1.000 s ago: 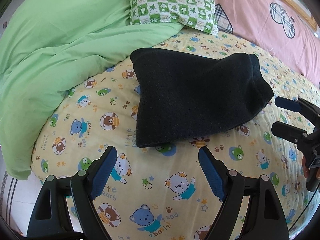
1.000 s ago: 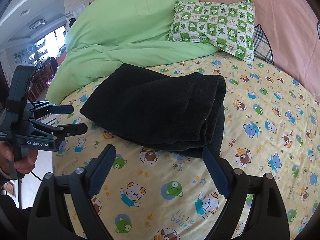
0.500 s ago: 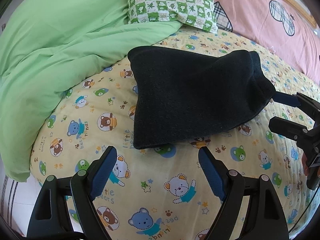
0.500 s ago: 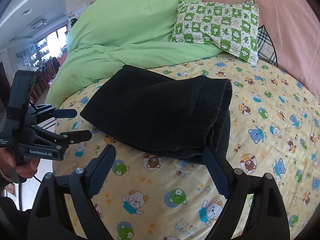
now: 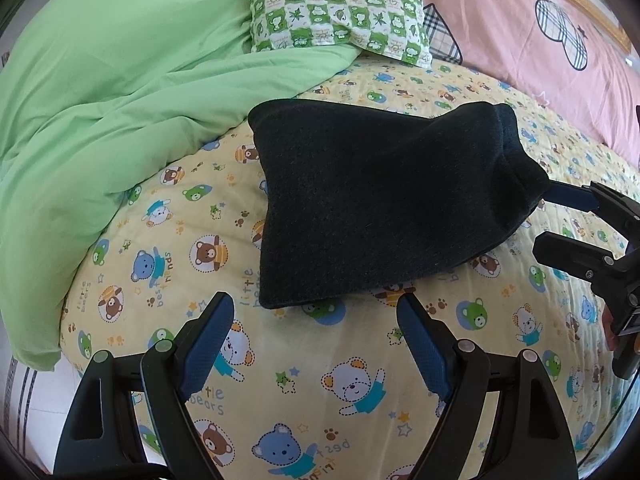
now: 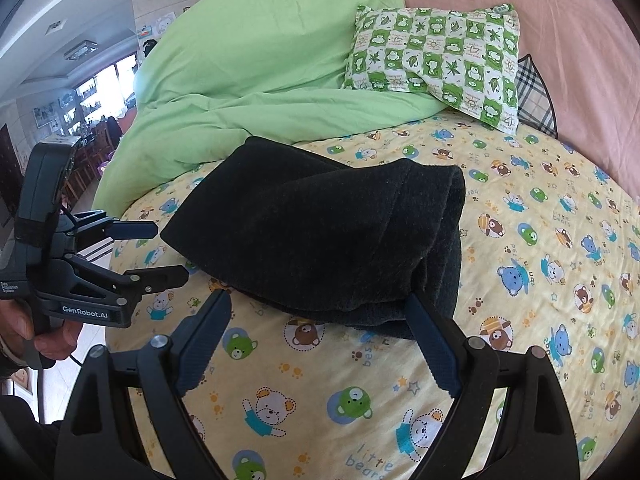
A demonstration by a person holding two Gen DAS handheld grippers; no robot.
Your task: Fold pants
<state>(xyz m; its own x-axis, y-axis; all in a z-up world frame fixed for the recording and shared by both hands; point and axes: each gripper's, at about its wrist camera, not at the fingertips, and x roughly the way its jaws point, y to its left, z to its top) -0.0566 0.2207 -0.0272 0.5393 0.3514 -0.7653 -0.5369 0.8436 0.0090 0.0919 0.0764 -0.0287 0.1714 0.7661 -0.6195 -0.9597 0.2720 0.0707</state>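
The black pants (image 5: 380,208) lie folded into a thick bundle on the yellow bear-print sheet (image 5: 312,384); they also show in the right wrist view (image 6: 328,240). My left gripper (image 5: 316,316) is open and empty, just short of the bundle's near edge. It appears at the left of the right wrist view (image 6: 168,252). My right gripper (image 6: 320,312) is open and empty, with its fingertips at the bundle's folded end. It appears at the right of the left wrist view (image 5: 556,220), beside the bundle's right end.
A green duvet (image 5: 112,112) is piled to the left of the pants. A green-checked pillow (image 5: 340,12) lies behind them, against a pink cover (image 5: 540,60). The bed's edge and floor (image 5: 24,408) are at the lower left.
Both grippers have moved closer to the folded pants. The bundle looms larger in both views. Both stay open.
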